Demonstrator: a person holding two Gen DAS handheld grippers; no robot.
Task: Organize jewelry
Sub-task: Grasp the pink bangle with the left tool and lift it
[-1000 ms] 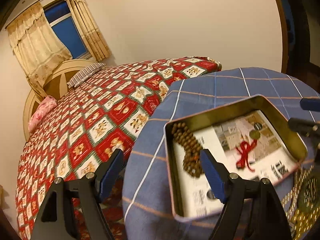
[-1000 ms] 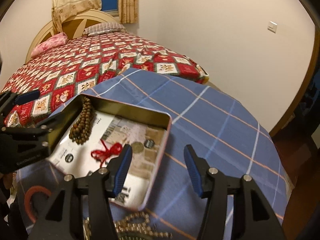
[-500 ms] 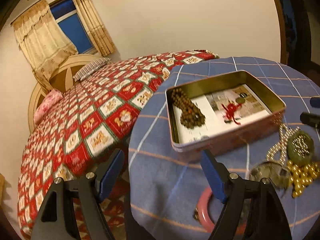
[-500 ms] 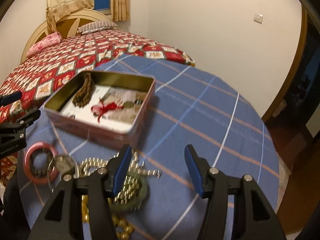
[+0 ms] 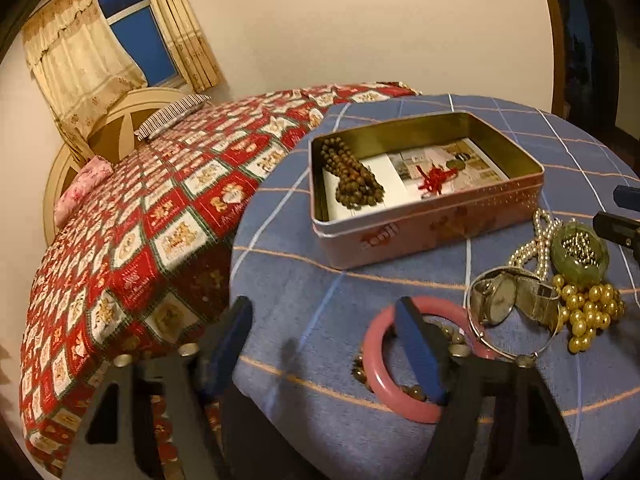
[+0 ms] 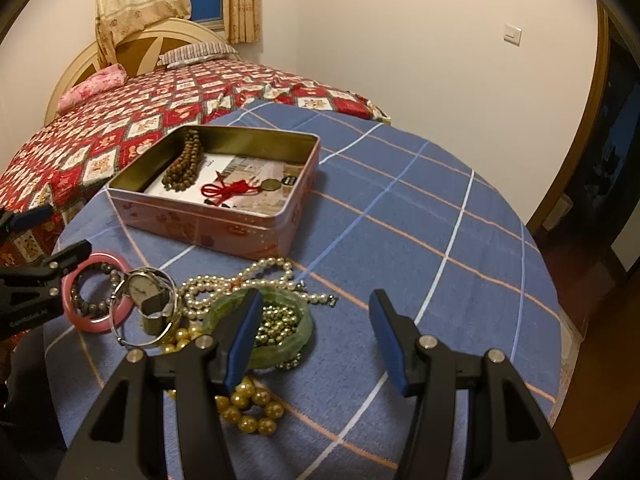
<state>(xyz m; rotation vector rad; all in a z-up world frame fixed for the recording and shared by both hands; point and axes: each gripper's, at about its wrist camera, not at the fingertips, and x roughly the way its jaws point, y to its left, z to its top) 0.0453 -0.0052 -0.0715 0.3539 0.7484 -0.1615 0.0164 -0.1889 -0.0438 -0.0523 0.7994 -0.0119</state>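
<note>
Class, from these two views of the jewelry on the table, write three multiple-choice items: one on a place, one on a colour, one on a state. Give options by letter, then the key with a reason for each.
1. Where do the brown wooden beads lie?
A. In the tin
B. On the bed
C. Inside the pink bangle

2. What colour is the bangle nearest the left tool?
A. Green
B. Pink
C. Silver

3. How does the right tool stand?
A. Shut on the pearls
B. Shut on the watch
C. Open, holding nothing

Key:
1. A: the beads rest against the inner left wall of the tin, beside the red knotted cord.
2. B: the pink ring lies on the blue cloth right at the tool's fingers.
3. C: its two blue fingers stand wide apart over the cloth, with the green bangle and pearls lying loose below.
</note>
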